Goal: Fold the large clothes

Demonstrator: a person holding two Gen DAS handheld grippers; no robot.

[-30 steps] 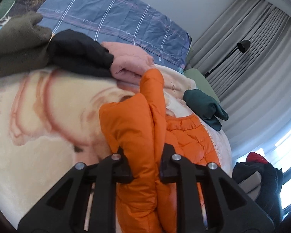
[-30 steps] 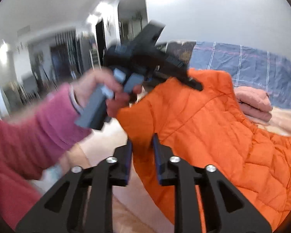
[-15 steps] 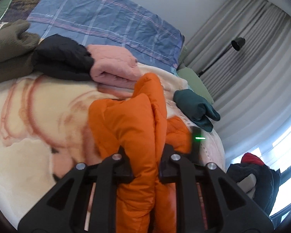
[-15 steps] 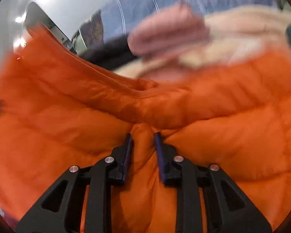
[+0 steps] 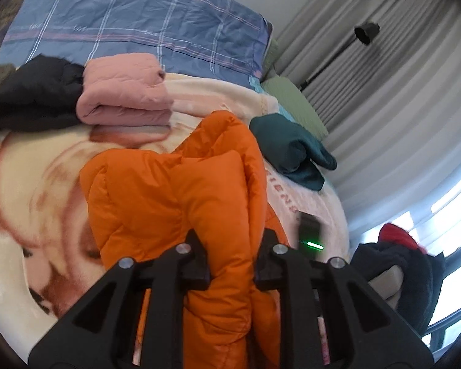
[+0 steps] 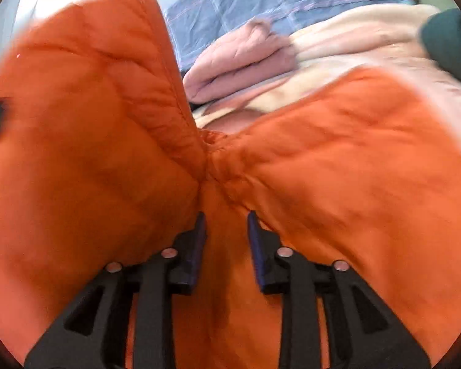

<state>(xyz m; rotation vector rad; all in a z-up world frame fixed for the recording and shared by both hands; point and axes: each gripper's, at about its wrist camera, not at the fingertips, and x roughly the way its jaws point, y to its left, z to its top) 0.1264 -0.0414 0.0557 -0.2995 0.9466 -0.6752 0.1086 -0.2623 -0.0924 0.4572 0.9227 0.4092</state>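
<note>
An orange puffer jacket lies bunched on the cream blanket of a bed. My left gripper is shut on a thick fold of the jacket, which rises between its fingers. In the right wrist view the jacket fills most of the frame. My right gripper is shut on a gathered fold of it, where two padded parts meet. Part of the right gripper's body, with a green light, shows beyond the jacket in the left wrist view.
A folded pink garment and a black garment lie at the head of the bed before a blue plaid pillow. A dark green garment lies to the right. Grey curtains, a floor lamp and a clothes pile stand beyond.
The right gripper swung from facing the room and the person's hand to close over the jacket. The left gripper moved nearer the folded pile, still gripping the jacket.
</note>
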